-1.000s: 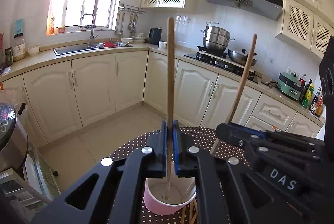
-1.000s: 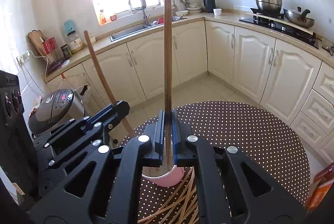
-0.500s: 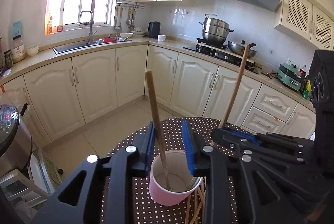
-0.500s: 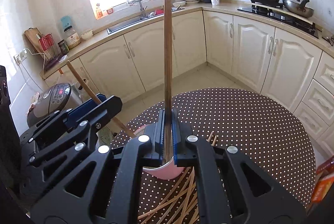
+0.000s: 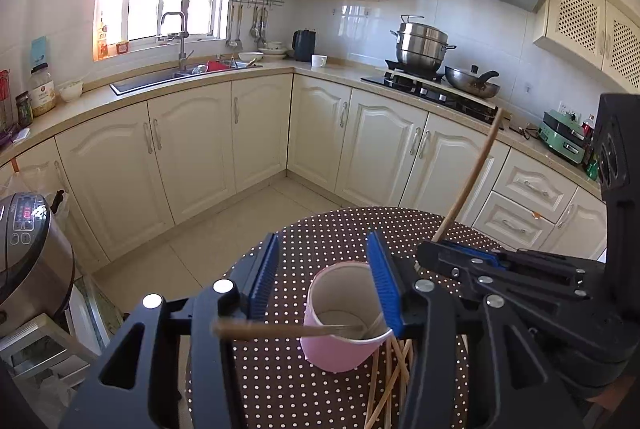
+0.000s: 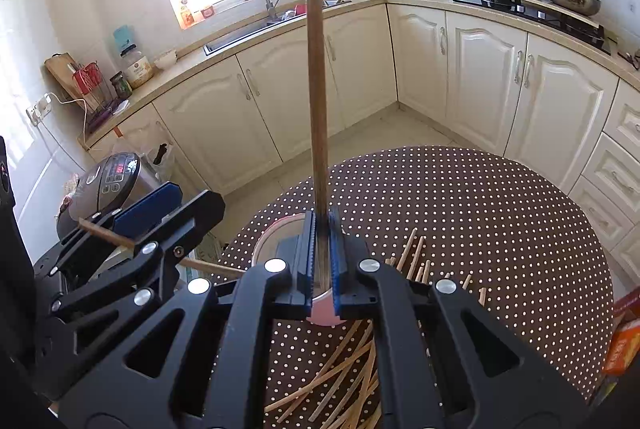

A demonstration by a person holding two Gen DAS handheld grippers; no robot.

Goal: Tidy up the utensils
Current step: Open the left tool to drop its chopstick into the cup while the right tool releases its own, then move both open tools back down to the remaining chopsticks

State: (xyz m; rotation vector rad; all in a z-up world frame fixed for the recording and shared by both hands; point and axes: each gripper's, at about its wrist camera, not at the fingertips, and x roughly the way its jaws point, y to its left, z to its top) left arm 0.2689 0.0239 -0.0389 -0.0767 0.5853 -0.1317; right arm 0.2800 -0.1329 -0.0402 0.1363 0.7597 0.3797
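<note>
Left tongs (image 5: 326, 279) are seen opening, nothing clamped; one brown wooden chopstick (image 5: 288, 330) is leaned in the pink paper cup (image 5: 340, 321) on the dotted desk (image 5: 280, 381). Right tongs (image 6: 320, 265) are clamped on an upright wooden chopstick (image 6: 318, 109) above the cup.

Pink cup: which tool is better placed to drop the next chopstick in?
Right. The right tool is shut on an upright chopstick directly over the pink cup. The left tool is opening; its chopstick already leans in the cup.
</note>
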